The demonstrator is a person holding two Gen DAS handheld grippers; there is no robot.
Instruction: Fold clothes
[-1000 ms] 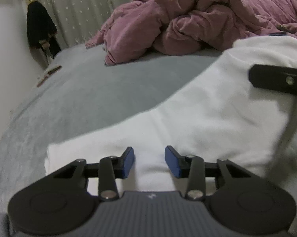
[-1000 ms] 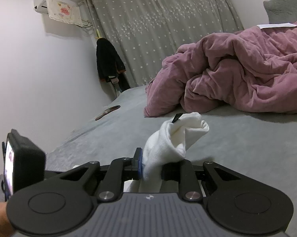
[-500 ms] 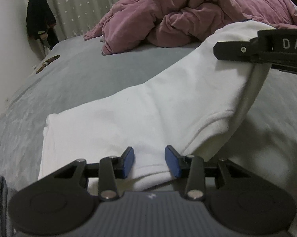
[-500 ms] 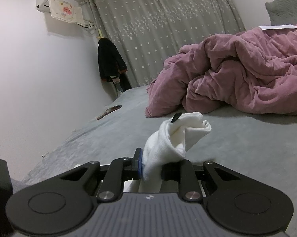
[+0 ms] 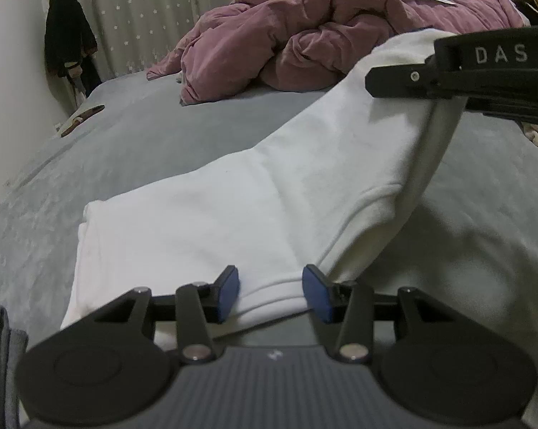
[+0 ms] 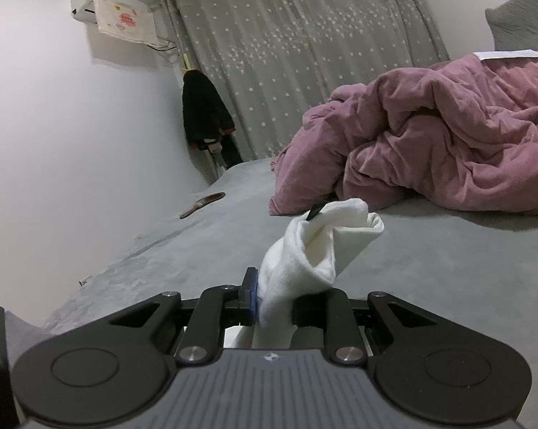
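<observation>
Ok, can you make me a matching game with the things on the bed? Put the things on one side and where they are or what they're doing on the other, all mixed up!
Things:
1. white garment
2. pink blanket
3. black coat
4. left gripper

Places or states:
A. hanging in the corner by the curtain
B. open, its jaws on either side of a white hem
C. bunched in a heap at the far end of the bed
D. one end pinched and lifted by the right gripper

Pairs: 1-D, 2-C, 3-A, 4-B
</observation>
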